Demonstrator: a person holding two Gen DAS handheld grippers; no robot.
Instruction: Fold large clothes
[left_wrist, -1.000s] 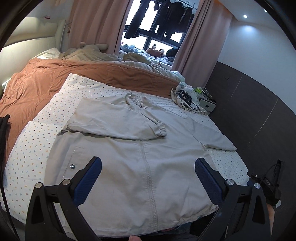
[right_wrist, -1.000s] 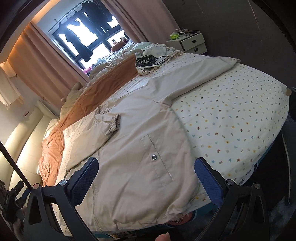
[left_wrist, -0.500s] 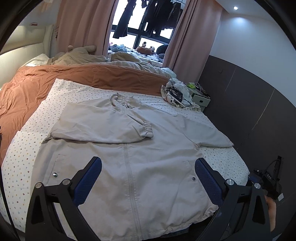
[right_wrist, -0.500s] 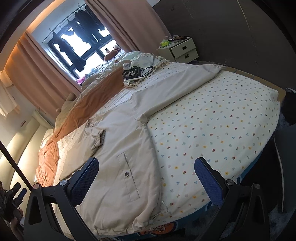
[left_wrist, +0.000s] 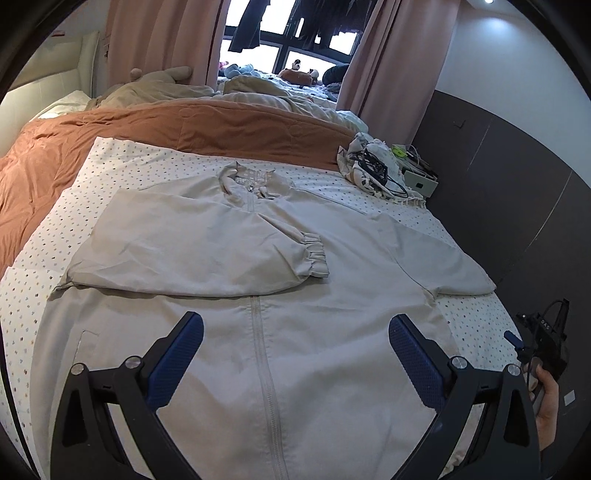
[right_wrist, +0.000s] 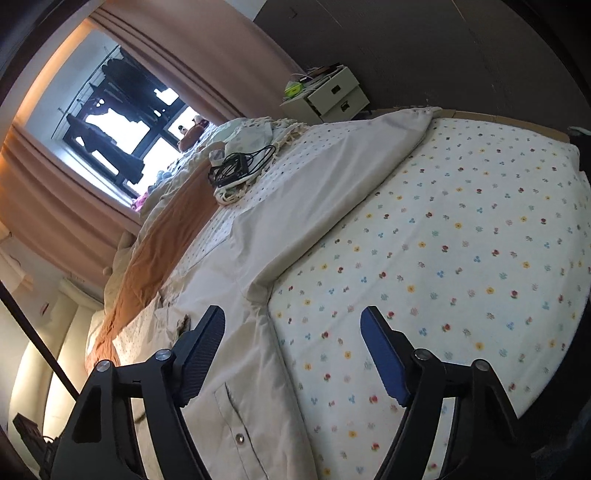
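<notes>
My left gripper (left_wrist: 295, 354) hangs above the lower front of the jacket (left_wrist: 258, 332), its blue pads far apart and holding nothing. My right gripper (right_wrist: 291, 350) is also wide apart and empty; it is tilted, and its left pad is over the side seam of the jacket while the other pad is over the flowered sheet (right_wrist: 461, 277).

The jacket lies flat on the bed, front up, the zipper (left_wrist: 264, 354) closed and running toward me. One sleeve (left_wrist: 199, 247) is already folded across the chest, and its gathered cuff (left_wrist: 314, 254) rests just beyond the zipper line. The other sleeve (right_wrist: 332, 192) is not yet folded; it stretches out toward the dark wall, with its end near the edge of the mattress.

I judge that this sleeve is my step now. To do it well, I should reach with the right gripper to the far end of the sleeve, pinch only the sleeve cloth and not the sheet below, lift a little, and carry it across the chest so it lies on the first sleeve. I should keep it away from the bundle of cables (left_wrist: 373, 170) near the collar.
</notes>
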